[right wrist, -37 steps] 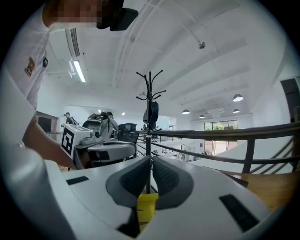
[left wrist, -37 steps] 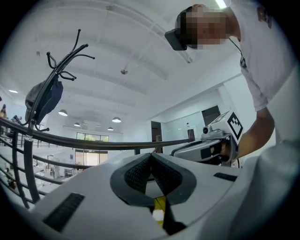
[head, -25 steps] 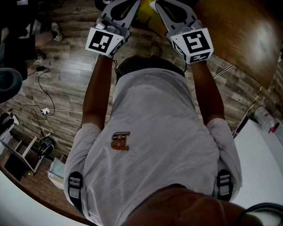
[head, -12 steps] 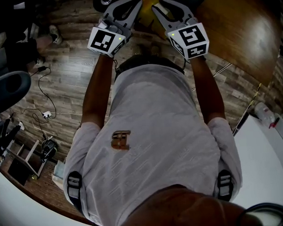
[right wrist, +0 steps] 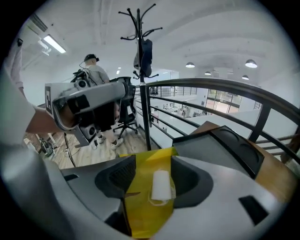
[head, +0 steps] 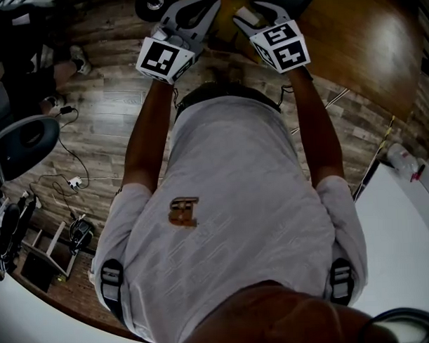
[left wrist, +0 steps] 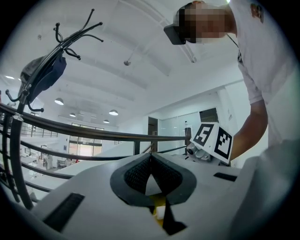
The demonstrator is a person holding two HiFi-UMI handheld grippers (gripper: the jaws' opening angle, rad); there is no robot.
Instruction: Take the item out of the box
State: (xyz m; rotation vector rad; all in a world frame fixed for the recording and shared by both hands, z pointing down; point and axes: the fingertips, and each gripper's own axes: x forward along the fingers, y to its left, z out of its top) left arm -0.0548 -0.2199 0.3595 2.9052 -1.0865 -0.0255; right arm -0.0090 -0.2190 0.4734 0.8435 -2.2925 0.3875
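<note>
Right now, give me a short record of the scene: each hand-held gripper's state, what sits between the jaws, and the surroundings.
Left hand-held gripper: jaws together.
Right hand-held gripper: jaws apart, have just been opening.
Between right jaws: white roll lying on the yellow box, pads not pressing it.
Floor: wood floor.
Background: coat rack.

1. The right gripper (right wrist: 152,165) has tipped downward. In the head view its marker cube (head: 281,46) has slid toward 12 o'clock.
2. Its jaws have just been opening — a white roll (right wrist: 161,184) on the yellow box (right wrist: 140,211) now lies between them, ungripped.
</note>
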